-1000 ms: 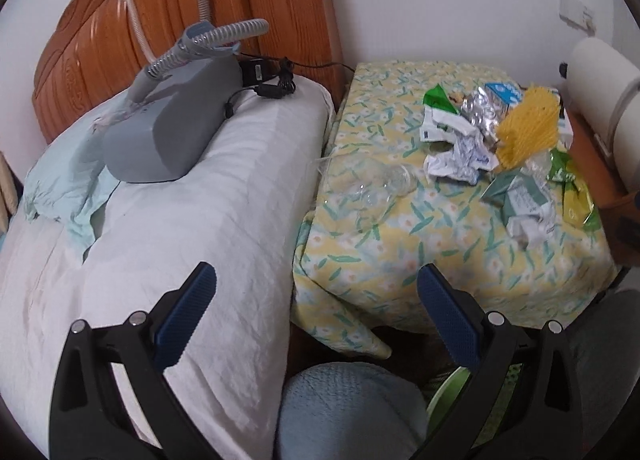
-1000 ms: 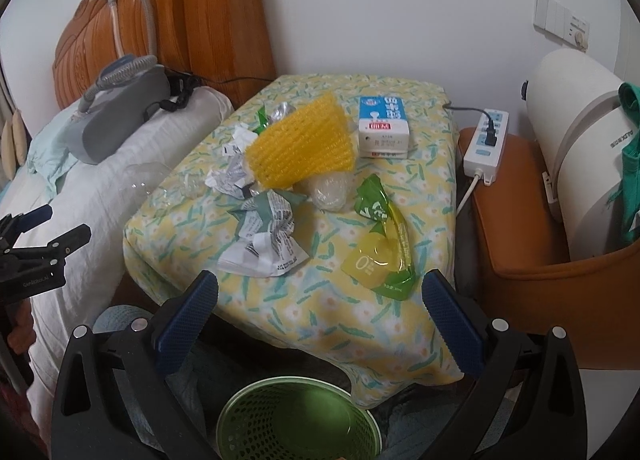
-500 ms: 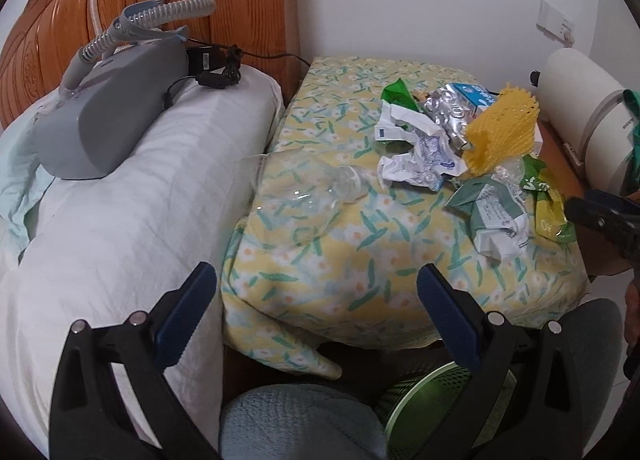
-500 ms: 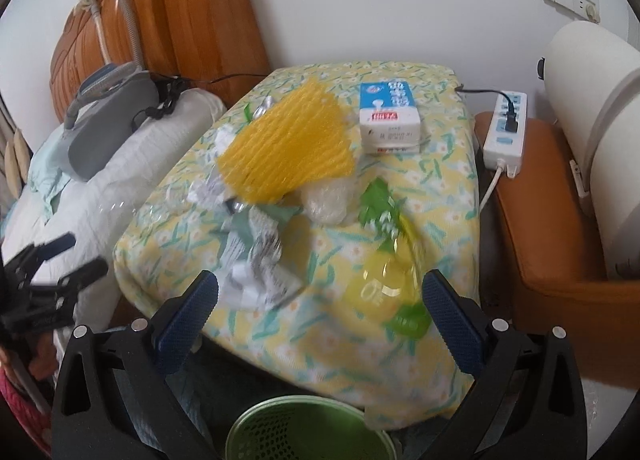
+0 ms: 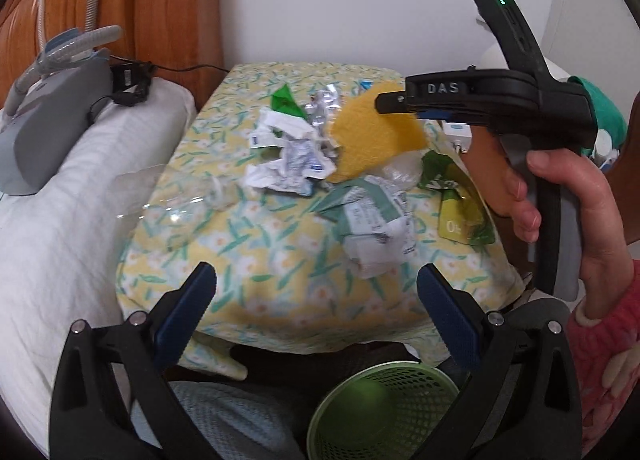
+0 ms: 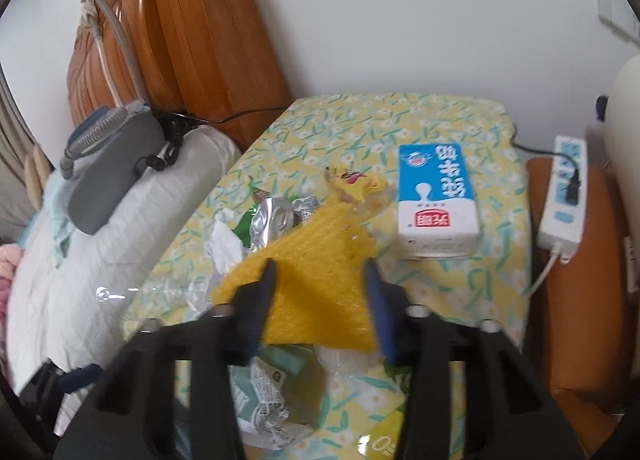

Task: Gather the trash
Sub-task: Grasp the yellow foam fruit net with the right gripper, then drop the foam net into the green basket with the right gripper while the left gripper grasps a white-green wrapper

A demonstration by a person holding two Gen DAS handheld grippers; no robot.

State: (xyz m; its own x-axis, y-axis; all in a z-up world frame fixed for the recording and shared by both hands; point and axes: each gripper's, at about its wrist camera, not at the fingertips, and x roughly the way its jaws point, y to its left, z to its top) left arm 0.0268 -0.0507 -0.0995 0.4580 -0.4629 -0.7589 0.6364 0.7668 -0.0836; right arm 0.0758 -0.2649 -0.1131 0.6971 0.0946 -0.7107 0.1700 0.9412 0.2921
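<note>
Yellow foam net [image 6: 316,292] lies between the right gripper's [image 6: 320,284] parted fingers, long axis toward the milk carton [image 6: 436,199]. Only the left view shows the green bin [image 5: 380,412] below the open left gripper [image 5: 316,308].

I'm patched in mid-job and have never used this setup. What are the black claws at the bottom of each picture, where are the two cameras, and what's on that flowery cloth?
Each claw is a hand-held two-finger gripper; a person works one in each hand, and a camera on each looks along its fingers.

The left gripper is open, hanging over a green basket, and its view shows the person's hand holding the other tool.

The right gripper is open, its fingers either side of a yellow foam net; whether they touch it is unclear.

On the floral tablecloth lie crumpled paper, a green and white wrapper, silver foil, a yellow-green pouch and a blue and white milk carton.
</note>
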